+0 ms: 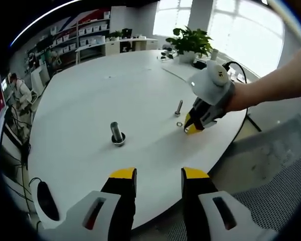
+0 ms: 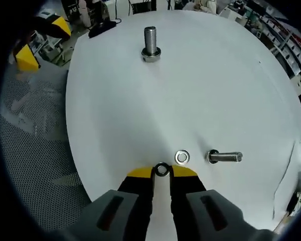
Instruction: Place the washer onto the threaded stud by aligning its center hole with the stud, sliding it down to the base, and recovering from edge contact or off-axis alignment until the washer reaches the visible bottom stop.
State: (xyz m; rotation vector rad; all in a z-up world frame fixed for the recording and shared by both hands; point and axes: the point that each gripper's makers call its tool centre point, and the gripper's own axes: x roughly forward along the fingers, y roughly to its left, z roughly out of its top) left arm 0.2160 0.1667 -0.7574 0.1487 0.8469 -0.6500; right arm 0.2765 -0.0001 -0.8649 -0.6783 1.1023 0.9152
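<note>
In the right gripper view, the right gripper (image 2: 162,172) has its yellow-tipped fingers (image 2: 139,173) nearly closed on a washer (image 2: 162,169), pinched edge-on between the tips, low over the white worktop (image 2: 115,110). Just beyond lies a second washer (image 2: 182,157), flat on the worktop, and beside it a bolt (image 2: 224,157) on its side. Farther across, the stud (image 2: 150,43) stands upright on its base, well apart from the held washer.

In the left gripper view, the left gripper (image 1: 158,179) hangs near the worktop edge, fingers (image 1: 123,183) spread apart and holding nothing. The stud (image 1: 117,134) stands ahead; a potted plant (image 1: 190,44) sits at the far side.
</note>
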